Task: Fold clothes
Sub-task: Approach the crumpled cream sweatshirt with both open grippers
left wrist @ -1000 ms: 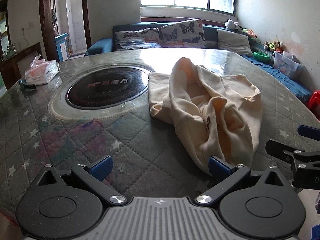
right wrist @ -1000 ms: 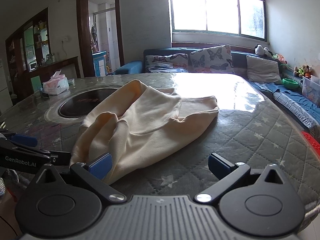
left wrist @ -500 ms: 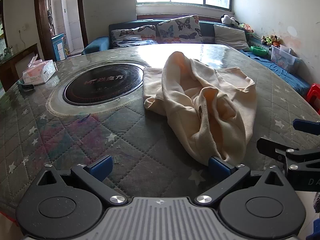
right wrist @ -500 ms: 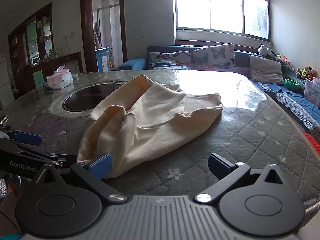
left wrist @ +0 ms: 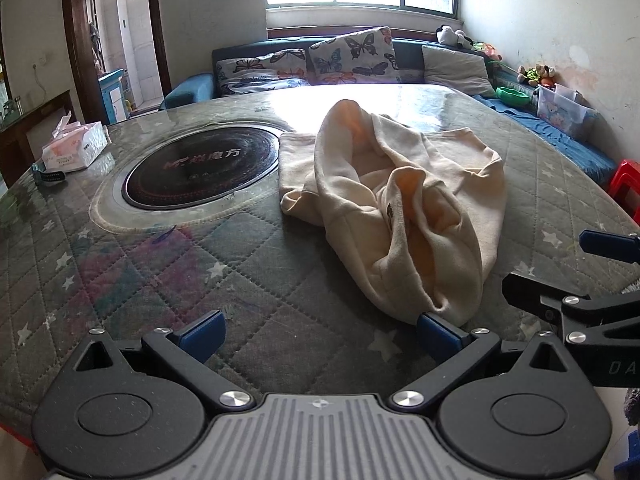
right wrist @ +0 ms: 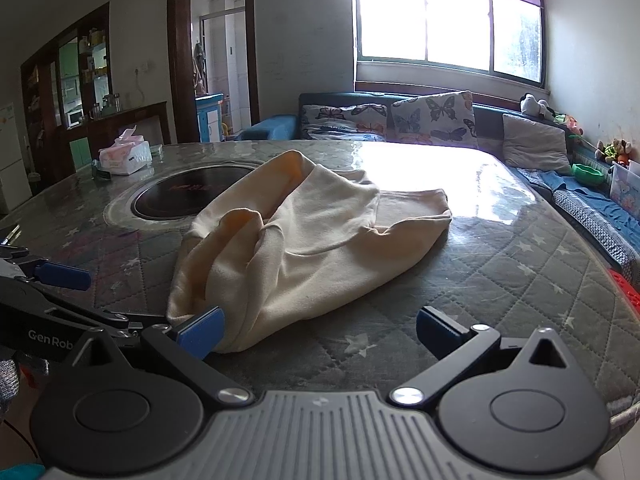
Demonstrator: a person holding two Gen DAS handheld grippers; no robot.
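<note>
A cream garment lies crumpled in a heap on the quilted table cover; it also shows in the right wrist view. My left gripper is open and empty, low over the table's near edge, its right fingertip at the garment's near hem. My right gripper is open and empty, its left fingertip at the same near hem. The right gripper also shows at the right edge of the left wrist view, and the left gripper at the left edge of the right wrist view.
A round black cooktop is set in the table left of the garment. A tissue pack and a dark wristband lie at the far left. A sofa with cushions stands behind the table. A red stool stands at the right.
Both grippers have drawn back slightly toward the table's near edge, so the garment sits a little farther off. The garment has not moved. Both grippers stay open.
</note>
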